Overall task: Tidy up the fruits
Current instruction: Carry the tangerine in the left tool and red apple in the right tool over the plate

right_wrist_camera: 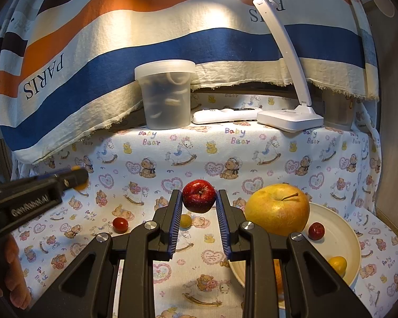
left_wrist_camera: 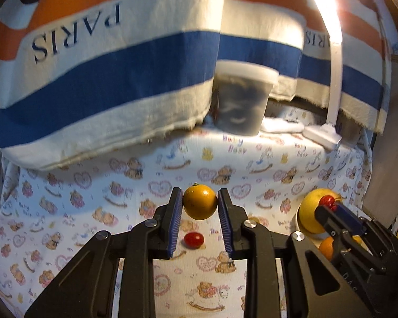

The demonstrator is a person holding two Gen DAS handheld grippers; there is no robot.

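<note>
We note the left gripper (left_wrist_camera: 200, 202) with its jaws clamped on a small orange fruit (left_wrist_camera: 199, 201), held clear above the counter (left_wrist_camera: 92, 212). The right gripper (right_wrist_camera: 199, 196) has its jaws closed on a small dark red apple (right_wrist_camera: 199, 196), just left of the cream bowl (right_wrist_camera: 339, 238). In the bowl: a large yellow apple (right_wrist_camera: 277, 209), a small red fruit (right_wrist_camera: 316, 230), a small yellow fruit (right_wrist_camera: 337, 264). Left of the bowl, on the cloth, lies a red cherry tomato (right_wrist_camera: 120, 225) and a yellowish fruit (right_wrist_camera: 185, 220), possibly a tomato too.
</note>
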